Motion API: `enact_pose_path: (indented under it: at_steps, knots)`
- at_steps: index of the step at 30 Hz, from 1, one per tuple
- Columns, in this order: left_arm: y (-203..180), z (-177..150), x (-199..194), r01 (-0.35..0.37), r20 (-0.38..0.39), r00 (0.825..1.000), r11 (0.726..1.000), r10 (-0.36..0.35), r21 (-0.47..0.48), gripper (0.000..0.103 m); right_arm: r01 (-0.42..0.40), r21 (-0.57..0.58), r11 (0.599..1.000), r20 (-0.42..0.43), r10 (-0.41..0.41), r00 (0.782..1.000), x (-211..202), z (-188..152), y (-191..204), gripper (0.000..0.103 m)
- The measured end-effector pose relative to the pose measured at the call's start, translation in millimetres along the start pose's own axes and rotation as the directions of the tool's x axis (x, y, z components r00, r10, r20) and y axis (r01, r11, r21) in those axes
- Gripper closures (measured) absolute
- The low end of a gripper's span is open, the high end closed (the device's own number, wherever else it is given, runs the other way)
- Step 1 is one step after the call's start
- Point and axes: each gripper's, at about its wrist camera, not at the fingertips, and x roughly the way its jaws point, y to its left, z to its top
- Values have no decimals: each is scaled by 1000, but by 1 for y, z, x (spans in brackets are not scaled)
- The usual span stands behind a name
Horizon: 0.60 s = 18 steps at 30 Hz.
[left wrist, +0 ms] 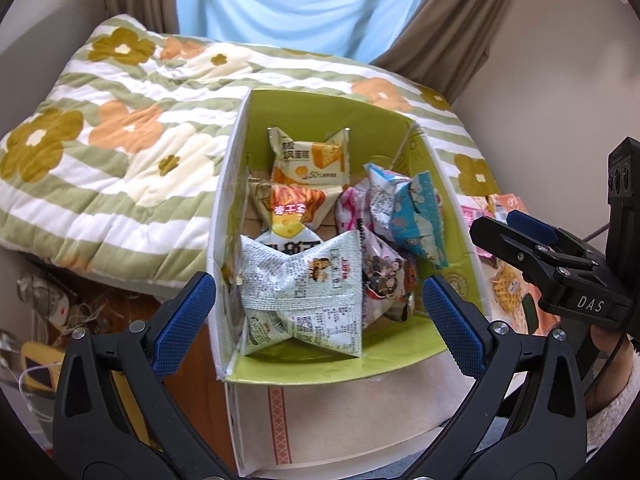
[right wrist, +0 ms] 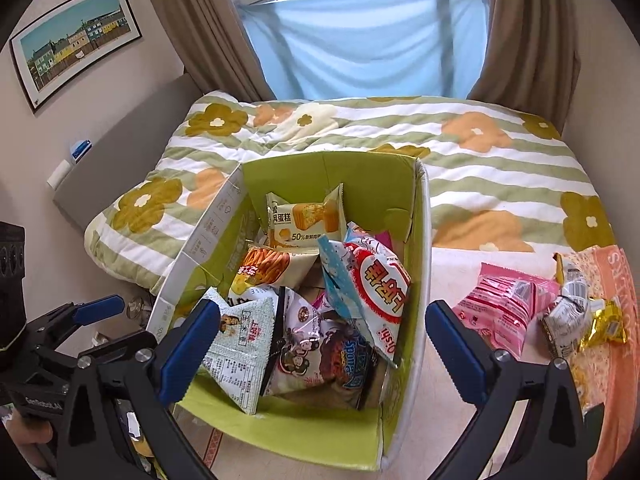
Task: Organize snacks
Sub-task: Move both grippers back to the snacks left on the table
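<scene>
Several snacks already lie in the green box. Both tools, left tool and right tool, hover wide open and hold nothing. A pink packet lies on the bench at 2 o'clock from the right tool, the nearer one.

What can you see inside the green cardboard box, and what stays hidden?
Inside the green box lie piled snack packets: a cake packet at the back, a pale green packet in front, a red-and-white one on top. The box floor and lower packets are mostly covered.
</scene>
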Motion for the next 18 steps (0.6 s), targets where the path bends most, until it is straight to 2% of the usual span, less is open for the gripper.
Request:
enact_pose_path:
  at_steps: [10,18]
  knots:
    - [-33,-5,5,81,-17,997,995,-80,64,0,82,75,994,39,-85,996,-38,-21,-18,1]
    - [-93,-15,18,125,-25,992,988,-123,86,0,185,96,978,69,-192,979,-84,-41,-65,1]
